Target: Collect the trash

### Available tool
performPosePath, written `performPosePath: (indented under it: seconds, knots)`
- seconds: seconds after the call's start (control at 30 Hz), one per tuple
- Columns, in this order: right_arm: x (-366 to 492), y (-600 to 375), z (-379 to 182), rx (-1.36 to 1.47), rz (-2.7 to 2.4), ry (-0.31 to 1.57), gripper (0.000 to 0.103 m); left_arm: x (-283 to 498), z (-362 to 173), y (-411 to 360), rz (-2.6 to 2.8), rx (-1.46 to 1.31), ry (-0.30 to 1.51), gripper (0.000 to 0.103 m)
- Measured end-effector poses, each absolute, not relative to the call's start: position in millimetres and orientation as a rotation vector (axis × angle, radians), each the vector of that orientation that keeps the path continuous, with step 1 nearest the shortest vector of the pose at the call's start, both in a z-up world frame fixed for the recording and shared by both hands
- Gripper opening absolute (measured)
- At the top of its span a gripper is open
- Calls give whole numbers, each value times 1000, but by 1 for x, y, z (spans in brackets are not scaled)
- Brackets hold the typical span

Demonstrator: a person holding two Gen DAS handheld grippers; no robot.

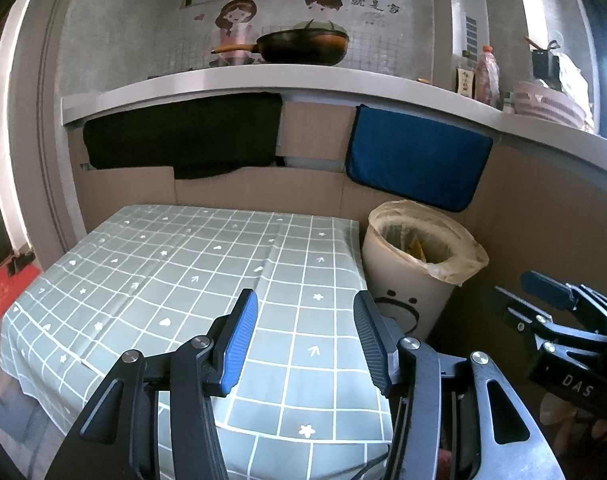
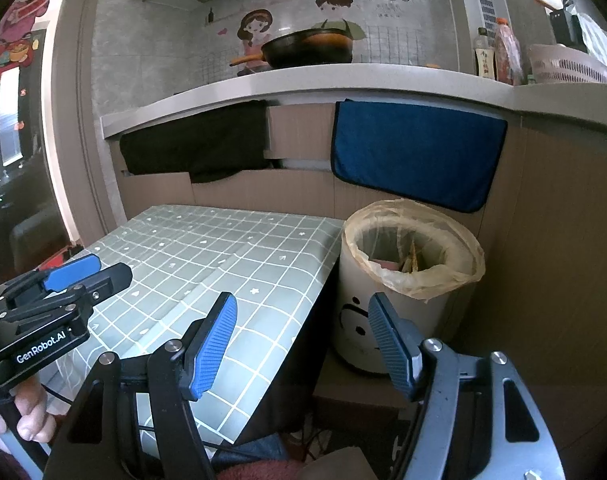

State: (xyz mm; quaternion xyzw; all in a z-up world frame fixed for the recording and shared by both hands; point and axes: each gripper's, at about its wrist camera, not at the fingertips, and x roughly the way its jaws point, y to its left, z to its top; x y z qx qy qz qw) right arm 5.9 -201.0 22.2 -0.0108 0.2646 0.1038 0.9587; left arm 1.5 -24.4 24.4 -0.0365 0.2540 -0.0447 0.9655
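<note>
A white trash bin [image 1: 407, 280] with a drawn face and a yellowish bag liner stands on the floor right of the table; it also shows in the right wrist view [image 2: 383, 312]. Some scraps [image 2: 407, 262] lie inside it. My left gripper [image 1: 305, 334] is open and empty above the table's near right part. My right gripper [image 2: 303, 344] is open and empty, held over the table's right edge, in front of the bin. Each gripper shows in the other's view: the right one [image 1: 559, 312], the left one [image 2: 75, 276].
The table carries a grey-green checked cloth [image 1: 183, 280]. Behind it is a counter [image 1: 263, 80] with a black pan [image 1: 303, 46], bottles [image 1: 479, 72] and a pink basket [image 1: 547, 104]. A black cloth [image 1: 183, 132] and a blue towel [image 1: 415, 156] hang from the counter edge.
</note>
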Motion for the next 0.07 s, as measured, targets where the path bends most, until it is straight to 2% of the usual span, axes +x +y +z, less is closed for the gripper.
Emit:
performPosePath:
  seconds: [0.07]
  knots:
    - [12,-198,17,-13,232,564,66,6,23,-22,-81,-70,515,51]
